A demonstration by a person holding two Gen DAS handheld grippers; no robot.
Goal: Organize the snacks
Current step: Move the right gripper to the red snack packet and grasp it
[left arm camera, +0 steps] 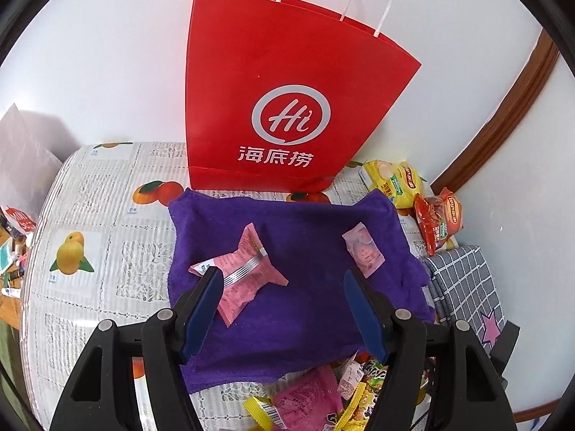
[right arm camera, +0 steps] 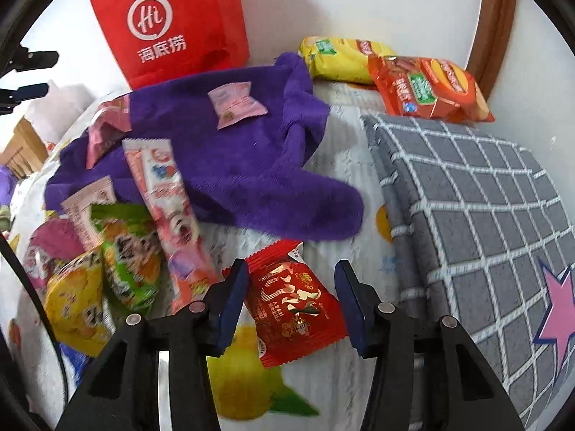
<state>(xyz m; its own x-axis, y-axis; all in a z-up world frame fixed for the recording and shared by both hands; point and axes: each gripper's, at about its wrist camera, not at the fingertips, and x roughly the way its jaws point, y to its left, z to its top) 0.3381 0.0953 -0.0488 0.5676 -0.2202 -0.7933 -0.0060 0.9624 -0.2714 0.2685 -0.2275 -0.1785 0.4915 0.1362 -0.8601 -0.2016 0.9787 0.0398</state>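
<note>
Left gripper (left arm camera: 284, 274): black frame, blue pads, jaws spread wide, holding nothing. It hangs over a rumpled purple terry towel (left arm camera: 305, 287) laid on a fruit-print tablecloth (left arm camera: 100, 222). Left pad tip overlaps the near end of a pink foil snack packet (left arm camera: 244, 269) lying label-side up on the towel; contact cannot be told. A smaller pale pink sachet (left arm camera: 363, 248) lies on the towel just beyond the right pad, apart from it.

Right gripper (right arm camera: 291, 269): same build, jaws spread, nothing pinched. A red foil snack packet with gold lettering (right arm camera: 291, 301) lies flat on the tablecloth (right arm camera: 345, 215) between the two pads; neither pad is seen pressing it.

Left of that packet, a loose heap of snacks: long pink-and-white strawberry wrapper (right arm camera: 165, 194), green packet (right arm camera: 129, 251), yellow packet (right arm camera: 75, 294). These are blurred; print unreadable.

Background:
- Red paper carrier bag with white twine handles and "Hi" logo (left arm camera: 287, 100) stands upright against the white wall, touching the far edge of the towel.
- Yellow crisp bag (left arm camera: 395, 179) and orange-red crisp bag (left arm camera: 436, 222) lie side by side at the far right corner.
- Grey checked fabric box with a pink star (right arm camera: 485, 215) sits on the right, near the crisp bags.
</note>
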